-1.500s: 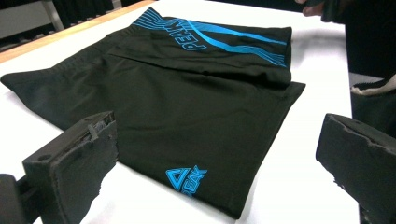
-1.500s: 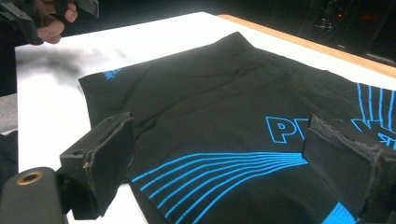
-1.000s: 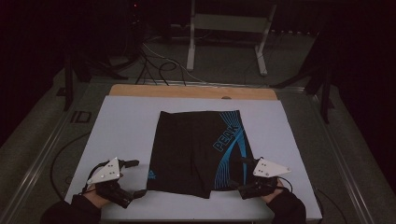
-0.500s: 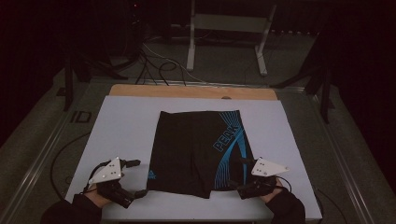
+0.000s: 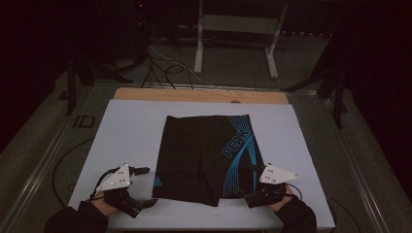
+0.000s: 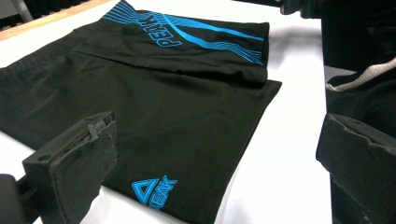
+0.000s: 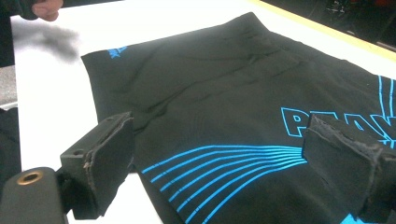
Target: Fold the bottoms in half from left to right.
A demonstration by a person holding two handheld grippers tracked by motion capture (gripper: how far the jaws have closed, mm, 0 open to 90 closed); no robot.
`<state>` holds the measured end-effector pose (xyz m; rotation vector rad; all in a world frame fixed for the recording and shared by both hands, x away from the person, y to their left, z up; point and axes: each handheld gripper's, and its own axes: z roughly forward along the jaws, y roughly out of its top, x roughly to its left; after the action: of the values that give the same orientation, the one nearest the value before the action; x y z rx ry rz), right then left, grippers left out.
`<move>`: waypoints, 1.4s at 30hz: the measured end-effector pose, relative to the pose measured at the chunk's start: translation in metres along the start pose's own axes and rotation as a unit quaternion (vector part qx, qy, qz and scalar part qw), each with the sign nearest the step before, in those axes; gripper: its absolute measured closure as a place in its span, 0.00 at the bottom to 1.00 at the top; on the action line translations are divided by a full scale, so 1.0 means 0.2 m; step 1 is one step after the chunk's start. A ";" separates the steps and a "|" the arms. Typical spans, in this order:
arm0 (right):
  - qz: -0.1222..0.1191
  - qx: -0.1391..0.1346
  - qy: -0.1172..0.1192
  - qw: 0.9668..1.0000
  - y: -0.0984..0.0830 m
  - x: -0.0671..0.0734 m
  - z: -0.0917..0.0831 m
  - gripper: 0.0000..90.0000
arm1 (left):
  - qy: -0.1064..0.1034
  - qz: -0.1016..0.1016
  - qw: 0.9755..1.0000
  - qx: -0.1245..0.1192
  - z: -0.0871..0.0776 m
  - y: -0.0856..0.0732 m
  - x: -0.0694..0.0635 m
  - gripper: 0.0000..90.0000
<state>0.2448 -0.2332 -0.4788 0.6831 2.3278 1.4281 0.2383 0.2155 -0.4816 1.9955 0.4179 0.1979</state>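
A pair of black shorts point(image 5: 204, 155) with blue stripes and "PEAK" lettering lies flat in the middle of the white table point(image 5: 131, 131). My left gripper point(image 5: 145, 188) stands open at the shorts' near left corner, its jaws spread just off the fabric edge. In the left gripper view that gripper point(image 6: 217, 135) frames the corner of the shorts point(image 6: 187, 107) that bears a small blue logo. My right gripper point(image 5: 245, 180) stands open at the near right corner, over the blue stripes. The right gripper view shows this gripper point(image 7: 222, 135) wide apart above the shorts point(image 7: 224, 84), touching nothing.
A wooden strip point(image 5: 194, 95) runs along the table's far edge. Beyond it stand a metal frame point(image 5: 238, 29) and cables point(image 5: 165, 68) on the floor. A dark sleeve point(image 6: 355, 70) shows at the right of the left gripper view. Bare white table surrounds the shorts.
The right gripper has edged slightly left toward the shorts' hem. The left gripper and the shorts have stayed put.
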 end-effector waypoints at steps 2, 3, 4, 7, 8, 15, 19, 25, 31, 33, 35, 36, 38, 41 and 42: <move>-0.004 0.001 -0.002 1.000 0.01 0.00 -0.01 0.11 | -0.007 -0.001 1.000 -0.003 0.00 0.01 -0.01 0.00; -0.009 0.004 -0.006 1.000 0.02 0.00 -0.01 0.11 | -0.011 -0.003 1.000 -0.005 0.00 0.02 -0.01 0.00; -0.007 0.004 -0.006 1.000 0.03 0.01 -0.01 0.11 | -0.012 -0.004 1.000 -0.005 -0.01 0.02 -0.01 0.00; -0.008 -0.001 -0.012 1.000 0.06 0.00 -0.03 0.11 | -0.013 -0.003 1.000 -0.004 -0.01 0.04 -0.01 0.00; -0.008 -0.003 -0.012 1.000 0.07 0.00 -0.03 0.11 | -0.012 -0.002 1.000 -0.004 -0.02 0.05 -0.01 0.00; -0.009 -0.007 -0.016 1.000 0.15 -0.01 -0.05 0.11 | -0.016 0.000 1.000 0.001 -0.02 0.09 -0.02 0.00; -0.017 -0.017 -0.019 1.000 0.21 -0.02 -0.05 0.11 | -0.015 -0.002 1.000 0.005 -0.02 0.10 -0.01 0.00; -0.021 -0.029 -0.025 0.999 0.30 -0.05 -0.03 0.11 | -0.016 -0.006 1.000 0.010 -0.01 0.11 -0.01 0.00; -0.032 -0.038 -0.027 0.998 0.39 -0.07 0.00 0.11 | -0.012 -0.004 1.000 0.011 -0.01 0.12 -0.03 0.00; -0.039 -0.037 -0.030 0.998 0.41 -0.08 0.02 0.11 | -0.005 0.003 1.000 0.008 -0.01 0.13 -0.03 0.00; -0.041 -0.038 -0.031 0.998 0.44 -0.09 0.03 0.11 | -0.003 0.004 1.000 0.004 -0.02 0.13 -0.03 0.00; -0.043 -0.037 -0.032 0.998 0.45 -0.10 0.04 0.11 | -0.001 0.005 1.000 0.006 -0.02 0.14 -0.03 0.00; -0.046 -0.036 -0.032 0.998 0.47 -0.11 0.07 0.11 | -0.001 0.005 1.000 0.006 -0.02 0.14 -0.03 0.00; -0.047 -0.034 -0.032 0.998 0.48 -0.11 0.09 0.11 | 0.002 0.003 1.000 0.007 -0.01 0.14 -0.03 0.00; -0.049 -0.034 -0.032 0.998 0.49 -0.12 0.10 0.11 | 0.002 0.003 1.000 0.007 -0.01 0.14 -0.03 0.00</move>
<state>0.2967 -0.1940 -0.3996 0.5789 2.2220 1.4129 0.2370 0.2041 -0.4555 2.0101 0.4175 0.2039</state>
